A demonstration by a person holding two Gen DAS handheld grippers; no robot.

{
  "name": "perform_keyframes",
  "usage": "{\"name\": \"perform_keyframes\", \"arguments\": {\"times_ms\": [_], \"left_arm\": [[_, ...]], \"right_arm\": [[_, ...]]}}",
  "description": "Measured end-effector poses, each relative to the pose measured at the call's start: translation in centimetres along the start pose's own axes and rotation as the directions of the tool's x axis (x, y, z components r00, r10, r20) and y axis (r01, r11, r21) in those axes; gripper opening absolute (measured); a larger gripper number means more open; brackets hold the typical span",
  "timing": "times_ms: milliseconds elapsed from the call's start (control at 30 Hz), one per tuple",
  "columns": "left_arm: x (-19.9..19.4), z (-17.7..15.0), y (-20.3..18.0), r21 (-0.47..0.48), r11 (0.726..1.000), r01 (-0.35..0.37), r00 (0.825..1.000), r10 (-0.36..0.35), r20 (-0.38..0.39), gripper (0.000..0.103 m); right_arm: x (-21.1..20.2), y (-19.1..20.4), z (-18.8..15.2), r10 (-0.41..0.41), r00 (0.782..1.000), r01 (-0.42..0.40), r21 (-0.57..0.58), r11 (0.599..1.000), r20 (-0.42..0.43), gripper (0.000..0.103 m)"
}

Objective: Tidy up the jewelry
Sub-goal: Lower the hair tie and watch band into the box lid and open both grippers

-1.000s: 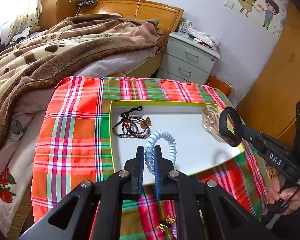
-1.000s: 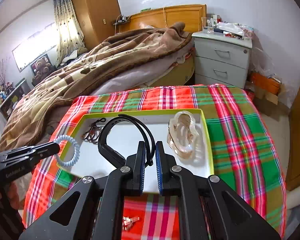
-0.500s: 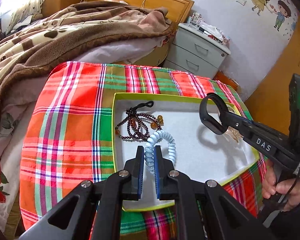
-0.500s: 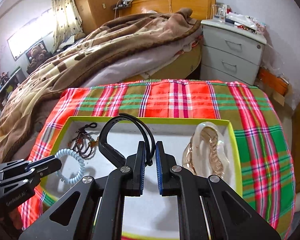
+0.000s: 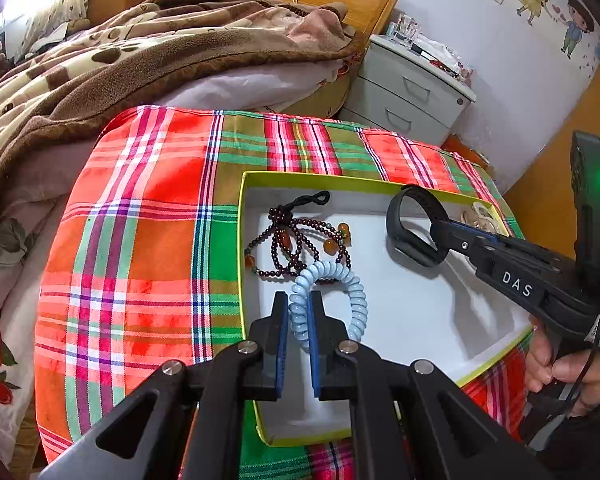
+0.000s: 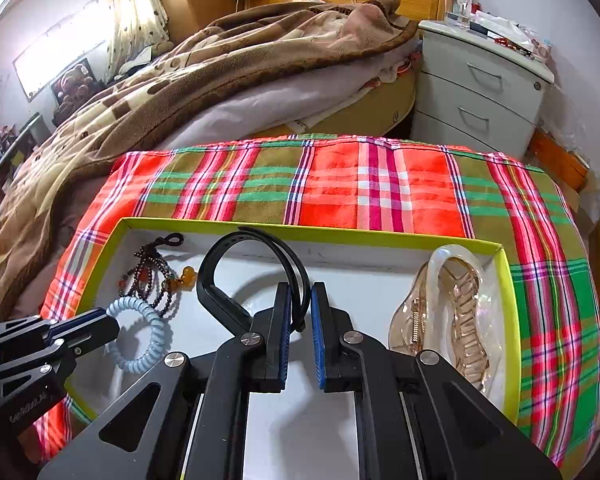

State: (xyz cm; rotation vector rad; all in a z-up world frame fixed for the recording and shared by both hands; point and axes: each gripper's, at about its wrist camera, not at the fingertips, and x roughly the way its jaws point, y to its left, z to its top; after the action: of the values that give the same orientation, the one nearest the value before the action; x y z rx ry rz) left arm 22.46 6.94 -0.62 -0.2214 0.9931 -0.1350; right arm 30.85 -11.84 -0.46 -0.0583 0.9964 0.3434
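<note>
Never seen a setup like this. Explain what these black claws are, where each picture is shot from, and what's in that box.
No robot here: a person holds a hand-held gripper in each hand, each with a camera looking along its fingers. In the left one's view, the left hand-held gripper pinches a pale blue spiral hair tie. In the right's view, the right hand-held gripper pinches a black wristband. Both hang over a white box with a yellow-green rim on a plaid cloth. Inside lie a dark beaded bracelet and a translucent hair claw.
</note>
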Motion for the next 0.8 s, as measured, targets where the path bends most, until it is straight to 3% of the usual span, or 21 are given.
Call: {"name": "perform_keyframes", "arguments": {"times_ms": [367,800], "left_arm": [[0.09,0.11,-0.03,-0.001,1.0,-0.011,1.0,0.011,-0.005,0.012],[-0.19,0.02,-0.62,0.009,1.0,0.001,1.0,-0.001,-0.003,0.028]], "right_arm": [[0.52,0.06,0.21,-0.015,1.0,0.015,0.002,1.0,-0.011,0.011],[0.26,0.26,0.42,-0.002,1.0,0.002,0.008,1.0,0.013,0.015]]}}
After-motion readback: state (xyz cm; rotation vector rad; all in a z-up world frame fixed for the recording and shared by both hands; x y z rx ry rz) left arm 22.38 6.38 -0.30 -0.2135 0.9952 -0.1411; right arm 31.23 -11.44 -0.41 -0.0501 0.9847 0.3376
